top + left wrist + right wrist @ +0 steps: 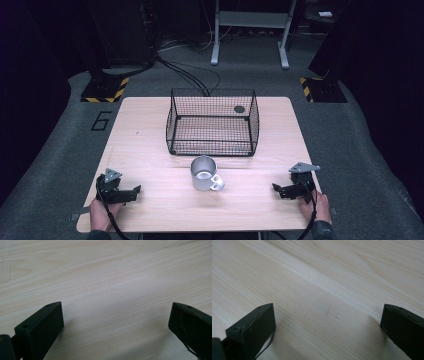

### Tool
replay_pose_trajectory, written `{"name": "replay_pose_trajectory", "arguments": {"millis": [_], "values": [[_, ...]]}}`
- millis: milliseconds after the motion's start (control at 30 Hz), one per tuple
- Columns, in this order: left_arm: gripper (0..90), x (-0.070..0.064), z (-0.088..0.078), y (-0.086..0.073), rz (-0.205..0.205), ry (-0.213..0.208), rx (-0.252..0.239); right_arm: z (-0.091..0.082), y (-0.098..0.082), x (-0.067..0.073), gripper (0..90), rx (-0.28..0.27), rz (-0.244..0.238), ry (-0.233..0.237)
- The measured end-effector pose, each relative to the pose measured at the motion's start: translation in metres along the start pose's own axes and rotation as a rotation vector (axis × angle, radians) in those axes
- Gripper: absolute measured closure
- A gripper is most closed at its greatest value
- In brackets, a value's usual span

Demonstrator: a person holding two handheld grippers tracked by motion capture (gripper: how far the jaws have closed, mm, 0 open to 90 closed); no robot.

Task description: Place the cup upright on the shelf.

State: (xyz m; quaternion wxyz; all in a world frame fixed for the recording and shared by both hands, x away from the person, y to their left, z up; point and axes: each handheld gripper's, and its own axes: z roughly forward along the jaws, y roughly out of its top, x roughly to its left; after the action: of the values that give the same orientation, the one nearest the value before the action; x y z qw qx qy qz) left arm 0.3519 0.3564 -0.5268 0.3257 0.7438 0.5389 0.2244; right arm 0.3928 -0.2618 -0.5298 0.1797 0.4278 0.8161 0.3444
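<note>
- At the lower left of the high view, we see the left tool (131, 192), black and angular with a grey three-cornered plate on top, resting on the desk (150, 150); in the left gripper view its blocky matte jaws stand wide apart with only bare wood between them, gripping nothing.
- At the lower right of the high view sits the right tool (278, 190), of the same build; in the right gripper view its jaws are likewise spread wide over the grain, with nothing held.
- The desk is pale wood with fine, straight grain and rounded corners.
- Between the two tools, just below the frame's centre, stands the metal mug (204, 173): a dull silvery cylinder, upright, open at the top, its handle towards the lower right. It is well apart from both tools.
- Just beyond the mug stands a black wire-mesh basket (212, 147), box-shaped with flaring sides.
- At the left of the high view, we read a dark "6" (101, 121) on the grey floor.
</note>
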Motion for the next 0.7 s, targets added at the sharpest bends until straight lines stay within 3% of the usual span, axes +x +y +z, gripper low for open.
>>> {"name": "replay_pose_trajectory", "arguments": {"millis": [133, 700], "values": [[0.3, -0.007, -0.004, 0.003, 0.008, -0.011, -0.023, 0.0, 0.0, 0.0, 0.0, 0.0, -0.001, 0.001], [0.2, -0.042, -0.028, 0.031, 0.049, -0.149, -0.081, 0.0, 0.0, 0.0, 0.0, 0.0, -0.003, 0.004]]}}
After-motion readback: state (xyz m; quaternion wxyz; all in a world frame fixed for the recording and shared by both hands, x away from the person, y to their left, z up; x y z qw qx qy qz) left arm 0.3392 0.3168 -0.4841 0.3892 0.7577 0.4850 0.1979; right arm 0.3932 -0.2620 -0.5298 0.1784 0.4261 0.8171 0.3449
